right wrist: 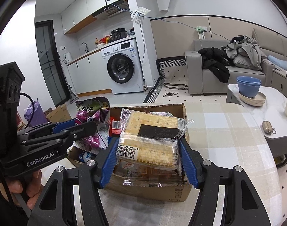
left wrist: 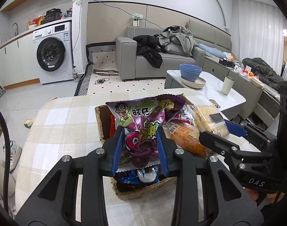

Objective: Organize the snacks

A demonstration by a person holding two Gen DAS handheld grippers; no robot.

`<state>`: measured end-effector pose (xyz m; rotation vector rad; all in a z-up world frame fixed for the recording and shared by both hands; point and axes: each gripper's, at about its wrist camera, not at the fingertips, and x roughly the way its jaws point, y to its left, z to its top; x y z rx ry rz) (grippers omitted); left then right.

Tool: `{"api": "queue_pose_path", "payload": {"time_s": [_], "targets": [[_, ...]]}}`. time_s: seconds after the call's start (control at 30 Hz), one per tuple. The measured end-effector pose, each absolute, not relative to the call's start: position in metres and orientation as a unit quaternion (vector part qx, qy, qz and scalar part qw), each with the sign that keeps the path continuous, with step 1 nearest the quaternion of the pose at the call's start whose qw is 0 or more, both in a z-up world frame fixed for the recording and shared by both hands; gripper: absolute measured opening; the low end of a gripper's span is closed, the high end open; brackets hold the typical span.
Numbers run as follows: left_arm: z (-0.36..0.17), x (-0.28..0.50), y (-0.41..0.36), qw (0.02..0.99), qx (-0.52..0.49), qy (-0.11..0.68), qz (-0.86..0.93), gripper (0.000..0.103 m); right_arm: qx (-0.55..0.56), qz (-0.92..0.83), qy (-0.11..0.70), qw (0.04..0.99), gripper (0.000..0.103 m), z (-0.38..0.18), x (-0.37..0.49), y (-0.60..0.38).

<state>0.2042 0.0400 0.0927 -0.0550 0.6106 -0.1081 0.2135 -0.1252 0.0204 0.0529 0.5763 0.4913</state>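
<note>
A: What did you have under you?

B: Your counter (right wrist: 228,131) wore a beige plaid cloth; behind it stood a grey sofa (left wrist: 162,56) w/ heaped clothes and a white washing machine (right wrist: 122,69).

A: Textures?

B: Corrugated cardboard box (right wrist: 152,192), ragged edges, crammed w/ crinkly foil and clear plastic packs.

A: And the tongs?

B: Your left tongs (left wrist: 140,146) pinched the purple candy bag (left wrist: 141,120) above the box. Your right tongs (right wrist: 148,158) clamped the clear cracker pack (right wrist: 151,133), a flat rectangle, held over the box's near side.
</note>
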Motion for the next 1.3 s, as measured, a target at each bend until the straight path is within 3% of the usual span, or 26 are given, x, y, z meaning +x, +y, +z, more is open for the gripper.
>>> {"api": "queue_pose_path", "payload": {"time_s": [0.3, 0.53, 0.57, 0.63, 0.77, 0.87, 0.93, 1.07, 1.1, 1.3], "targets": [[0.076, 0.226, 0.024, 0.950, -0.003, 0.307, -0.056, 0.031, 0.020, 0.241, 0.302, 0.922, 0.064, 0.009, 0.229, -0.118], [0.069, 0.242, 0.021, 0.948, 0.004, 0.313, -0.056, 0.034, 0.001, 0.250, 0.294, 0.922, 0.075, 0.011, 0.221, -0.119], [0.068, 0.245, 0.019, 0.948, 0.009, 0.314, -0.054, 0.035, -0.002, 0.250, 0.292, 0.923, 0.080, 0.012, 0.219, -0.120], [0.065, 0.251, 0.015, 0.946, 0.016, 0.321, -0.048, 0.043, -0.008, 0.247, 0.285, 0.926, 0.085, 0.015, 0.214, -0.123], [0.065, 0.256, 0.012, 0.944, 0.012, 0.324, -0.055, 0.049, -0.008, 0.243, 0.272, 0.931, 0.094, 0.023, 0.203, -0.135], [0.064, 0.254, 0.011, 0.942, 0.000, 0.328, -0.066, 0.063, -0.009, 0.241, 0.262, 0.934, 0.098, 0.028, 0.193, -0.146], [0.065, 0.249, 0.012, 0.942, -0.009, 0.326, -0.075, 0.078, -0.006, 0.242, 0.260, 0.935, 0.100, 0.029, 0.187, -0.154], [0.067, 0.234, 0.014, 0.945, -0.023, 0.315, -0.084, 0.089, 0.010, 0.244, 0.269, 0.932, 0.102, 0.026, 0.183, -0.170], [0.067, 0.230, 0.014, 0.945, -0.027, 0.314, -0.085, 0.103, 0.013, 0.244, 0.267, 0.932, 0.102, 0.025, 0.180, -0.172], [0.060, 0.199, 0.021, 0.949, -0.045, 0.299, -0.085, 0.102, 0.025, 0.253, 0.256, 0.933, 0.103, 0.017, 0.166, -0.174]]}}
